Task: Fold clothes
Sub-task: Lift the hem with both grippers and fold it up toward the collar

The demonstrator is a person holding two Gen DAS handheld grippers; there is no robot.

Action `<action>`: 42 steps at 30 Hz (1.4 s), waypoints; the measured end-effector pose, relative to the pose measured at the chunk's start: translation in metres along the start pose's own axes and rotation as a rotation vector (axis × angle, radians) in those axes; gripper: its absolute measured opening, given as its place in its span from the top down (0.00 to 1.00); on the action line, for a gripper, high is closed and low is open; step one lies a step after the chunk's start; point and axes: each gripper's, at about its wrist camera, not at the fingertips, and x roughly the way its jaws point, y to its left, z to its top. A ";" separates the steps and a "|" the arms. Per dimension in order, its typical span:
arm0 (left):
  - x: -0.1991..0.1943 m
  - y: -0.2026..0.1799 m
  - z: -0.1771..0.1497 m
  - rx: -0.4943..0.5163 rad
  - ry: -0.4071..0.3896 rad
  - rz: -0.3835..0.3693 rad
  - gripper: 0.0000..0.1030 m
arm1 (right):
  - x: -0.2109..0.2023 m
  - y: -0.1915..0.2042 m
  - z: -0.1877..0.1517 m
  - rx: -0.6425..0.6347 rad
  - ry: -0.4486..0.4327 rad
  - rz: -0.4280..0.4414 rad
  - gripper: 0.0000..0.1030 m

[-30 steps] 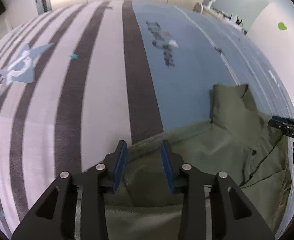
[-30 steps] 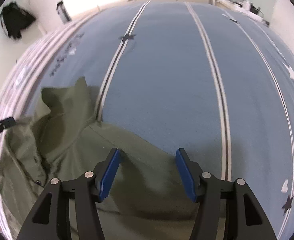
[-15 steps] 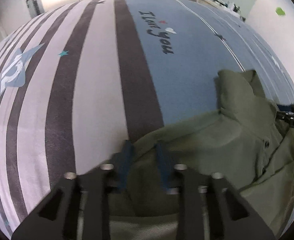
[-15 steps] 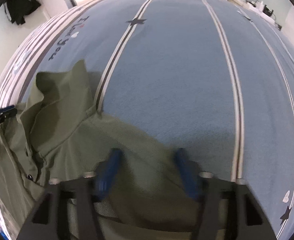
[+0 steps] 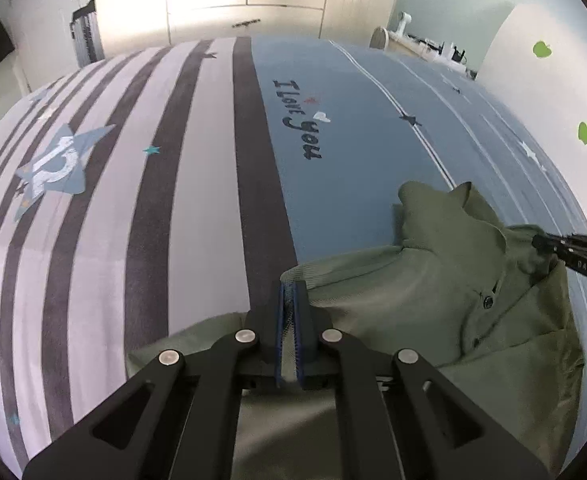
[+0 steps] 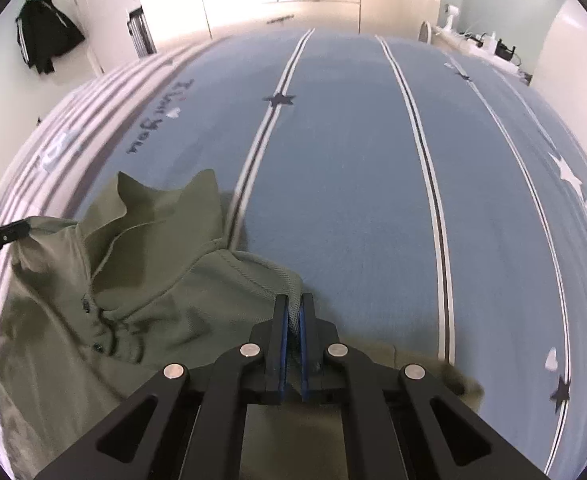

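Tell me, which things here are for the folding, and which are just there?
For the folding:
shirt
left gripper, shut on the shirt
right gripper, shut on the shirt
bed, under the shirt

Just there:
black jacket hanging on the wall
leaf stickers

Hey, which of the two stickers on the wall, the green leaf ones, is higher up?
In the left wrist view, the upper green leaf sticker is higher. The lower green leaf sticker sits below it, slightly further right.
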 end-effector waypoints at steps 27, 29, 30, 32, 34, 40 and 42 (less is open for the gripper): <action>-0.071 0.012 -0.105 -0.142 0.122 -0.074 0.91 | -0.095 -0.010 -0.102 0.094 0.027 0.117 0.80; -0.070 0.012 -0.092 -0.158 0.085 -0.068 0.91 | -0.094 -0.011 -0.083 0.139 -0.013 0.139 0.67; -0.068 0.010 -0.081 -0.167 0.058 -0.071 0.91 | -0.088 -0.007 -0.074 0.142 -0.017 0.141 0.65; -0.063 0.000 -0.059 -0.167 0.005 -0.091 0.91 | -0.076 0.002 -0.054 0.145 -0.025 0.143 0.65; -0.056 -0.011 -0.038 -0.160 -0.047 -0.111 0.91 | -0.058 0.011 -0.036 0.143 -0.016 0.130 0.65; 0.000 -0.034 0.011 -0.182 -0.014 -0.117 0.89 | 0.016 0.024 -0.016 0.239 0.177 0.163 0.65; 0.026 -0.035 0.013 -0.200 0.063 -0.119 0.89 | 0.027 0.031 -0.017 0.223 0.207 0.158 0.65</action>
